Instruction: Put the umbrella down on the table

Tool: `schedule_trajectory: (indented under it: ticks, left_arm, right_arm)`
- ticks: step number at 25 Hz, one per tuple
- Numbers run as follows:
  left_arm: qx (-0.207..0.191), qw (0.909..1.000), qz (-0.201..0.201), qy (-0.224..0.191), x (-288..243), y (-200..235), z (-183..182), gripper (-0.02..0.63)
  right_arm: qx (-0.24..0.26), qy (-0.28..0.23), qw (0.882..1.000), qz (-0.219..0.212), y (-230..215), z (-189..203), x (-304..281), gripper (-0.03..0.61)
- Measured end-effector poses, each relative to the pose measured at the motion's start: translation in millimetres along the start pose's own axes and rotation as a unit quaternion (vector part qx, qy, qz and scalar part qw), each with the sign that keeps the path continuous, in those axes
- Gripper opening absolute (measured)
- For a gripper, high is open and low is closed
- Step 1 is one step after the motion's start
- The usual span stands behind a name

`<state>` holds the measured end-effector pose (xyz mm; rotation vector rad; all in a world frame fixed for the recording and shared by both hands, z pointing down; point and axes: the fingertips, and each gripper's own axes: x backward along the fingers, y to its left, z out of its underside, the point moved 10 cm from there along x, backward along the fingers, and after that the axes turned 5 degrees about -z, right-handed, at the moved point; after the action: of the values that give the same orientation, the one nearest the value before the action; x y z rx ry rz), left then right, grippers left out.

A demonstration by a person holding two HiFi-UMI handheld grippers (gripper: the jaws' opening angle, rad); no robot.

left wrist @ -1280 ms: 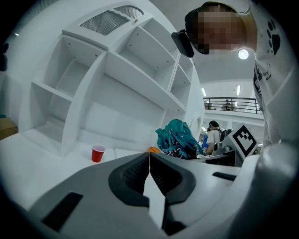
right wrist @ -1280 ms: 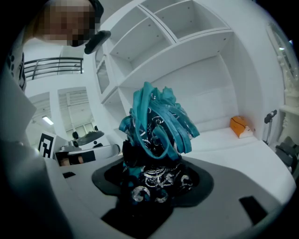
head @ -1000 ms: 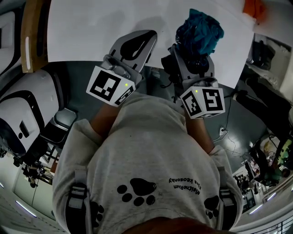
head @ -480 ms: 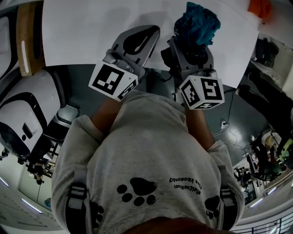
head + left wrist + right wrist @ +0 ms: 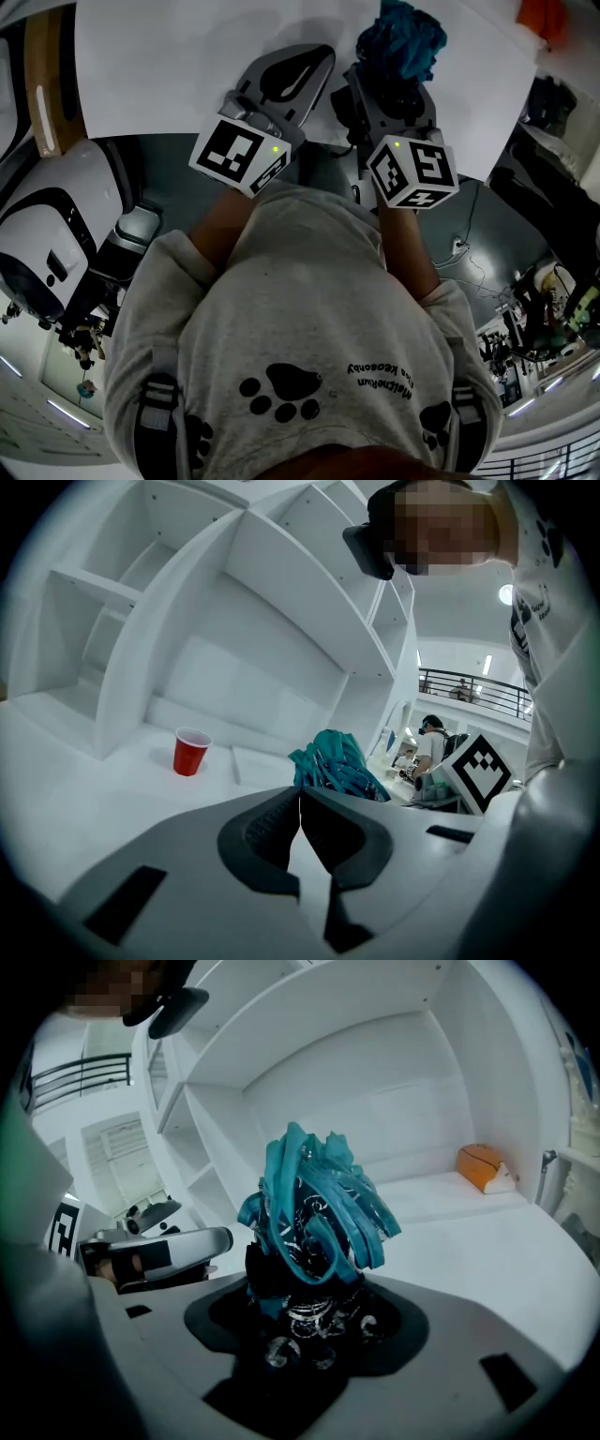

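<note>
One risk: your right gripper [image 5: 309, 1330] has its jaws clamped on the bundled teal umbrella [image 5: 314, 1218], held upright over the white surface [image 5: 169, 66] near its front edge at upper centre, so releasing early could topple it off, while your left gripper [image 5: 300, 822] sits closed and empty.

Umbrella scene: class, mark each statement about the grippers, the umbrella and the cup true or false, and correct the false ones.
1. The right gripper is shut on the umbrella. True.
2. The left gripper holds the cup. False: its jaws are together on nothing, and the cup stands apart from it on the table.
3. The umbrella is red. False: it is teal; the cup is the red thing.
4. The cup stands upright. True.
</note>
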<state>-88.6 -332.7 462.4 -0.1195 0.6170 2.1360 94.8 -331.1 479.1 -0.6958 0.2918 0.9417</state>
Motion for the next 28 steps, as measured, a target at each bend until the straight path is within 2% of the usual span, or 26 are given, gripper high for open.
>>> schedule_trajectory:
  ticks: [16,28]
  left_arm:
    - [0.01,0.9998,-0.007,0.017,-23.5,17.8,8.6,0.018]
    - [0.0,0.9995,-0.003,0.033,-43.8,20.9,9.7,0.018]
  right_arm:
    - [-0.036,0.046,0.998,0.001,-21.4,6.3,-37.7,0.279]
    - [-0.086,0.079,0.993,0.012,-43.3,7.1,-52.7,0.279]
